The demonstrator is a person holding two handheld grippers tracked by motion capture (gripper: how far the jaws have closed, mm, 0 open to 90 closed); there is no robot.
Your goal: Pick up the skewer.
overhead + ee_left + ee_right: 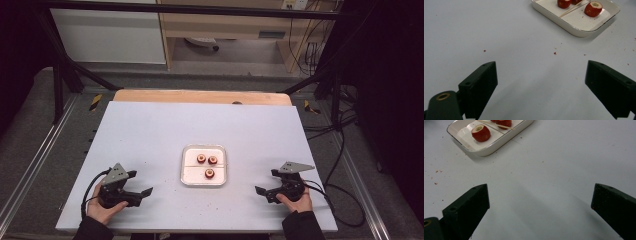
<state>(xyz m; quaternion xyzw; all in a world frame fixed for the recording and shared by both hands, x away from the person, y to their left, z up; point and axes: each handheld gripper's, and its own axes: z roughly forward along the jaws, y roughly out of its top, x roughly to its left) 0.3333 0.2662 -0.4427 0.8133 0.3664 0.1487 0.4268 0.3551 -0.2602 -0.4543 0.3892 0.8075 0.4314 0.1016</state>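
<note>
A: Item, white tray (203, 179): mid-table, three cored red fruits (209, 173), between both grippers.

B: Left gripper (141, 192), right gripper (263, 191): jaws wide apart, holding nothing. Left gripper view adds a thin stick (571, 8) and red crumbs (554, 53).

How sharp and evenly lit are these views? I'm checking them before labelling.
High view: soft and slightly blurred, table evenly bright, surroundings dark. Left gripper view: tray and red fruit fairly sharp, faint shadow beside the tray, near jaws soft. Right gripper view: tray casts a soft shadow, no harsh glare.
</note>
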